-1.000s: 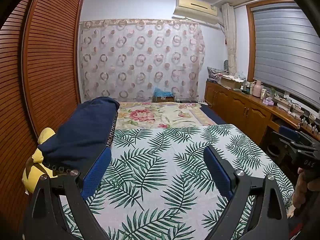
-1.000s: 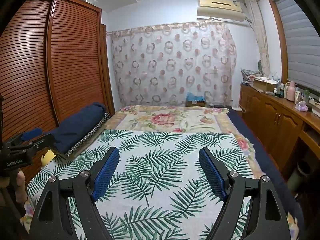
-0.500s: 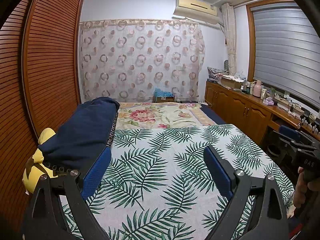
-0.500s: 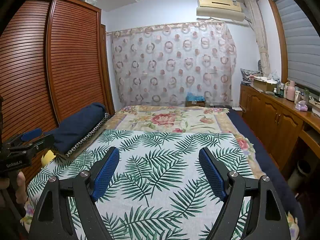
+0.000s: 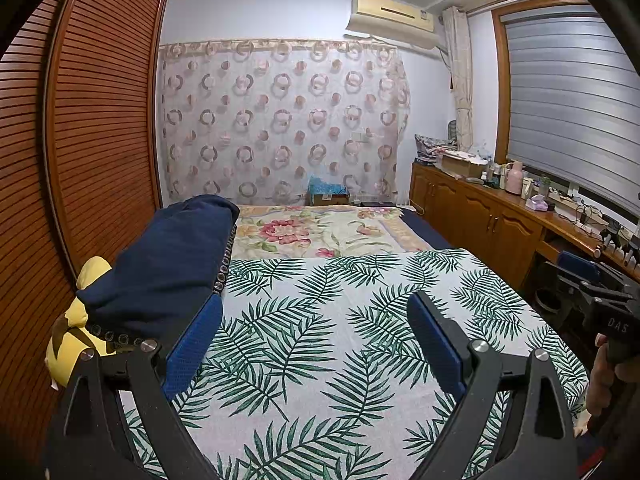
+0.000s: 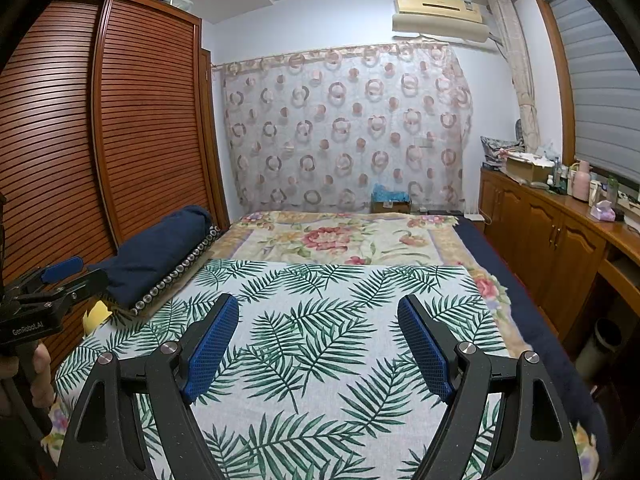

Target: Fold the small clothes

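Jaws spread wide and empty on both the left gripper [image 5: 314,312] and right gripper [image 6: 318,316], hovering over the palm-leaf printed bedsheet [image 5: 340,320]. No small garment shows; a rolled navy blanket [image 5: 168,256] lies lengthwise along the bed's left edge.

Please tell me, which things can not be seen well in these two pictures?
- Yellow item, left wrist view: mostly under the navy bundle.
- Near bed edge, both views: covered by the left gripper and right gripper.
- Items on the counter: too small to identify.
- Small clothes to fold: none visible.
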The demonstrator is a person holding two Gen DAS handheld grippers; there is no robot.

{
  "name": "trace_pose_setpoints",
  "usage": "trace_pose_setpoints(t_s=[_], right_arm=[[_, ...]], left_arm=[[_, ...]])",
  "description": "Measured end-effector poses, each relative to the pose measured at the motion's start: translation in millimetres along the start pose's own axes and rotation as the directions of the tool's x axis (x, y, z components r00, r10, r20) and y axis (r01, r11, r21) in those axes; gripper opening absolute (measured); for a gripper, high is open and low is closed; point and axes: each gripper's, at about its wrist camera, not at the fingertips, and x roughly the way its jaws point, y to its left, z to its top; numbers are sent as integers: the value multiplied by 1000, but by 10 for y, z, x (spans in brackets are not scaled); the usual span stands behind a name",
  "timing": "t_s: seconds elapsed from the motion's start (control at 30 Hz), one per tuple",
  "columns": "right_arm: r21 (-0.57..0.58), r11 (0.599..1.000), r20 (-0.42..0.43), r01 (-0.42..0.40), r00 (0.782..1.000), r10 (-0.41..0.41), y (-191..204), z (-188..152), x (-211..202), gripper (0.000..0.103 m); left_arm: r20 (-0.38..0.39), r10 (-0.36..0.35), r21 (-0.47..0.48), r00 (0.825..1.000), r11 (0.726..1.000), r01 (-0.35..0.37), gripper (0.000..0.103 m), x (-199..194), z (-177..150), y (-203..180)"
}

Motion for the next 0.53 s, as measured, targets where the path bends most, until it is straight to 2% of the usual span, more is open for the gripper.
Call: trace_pose_setpoints(t_s=[0.53], right_arm=[[-1, 1000, 0, -2, 1000, 2, -13, -4, 0, 83]], left_arm=[[1, 2, 1, 1000, 1000, -2, 94, -8, 2, -9]])
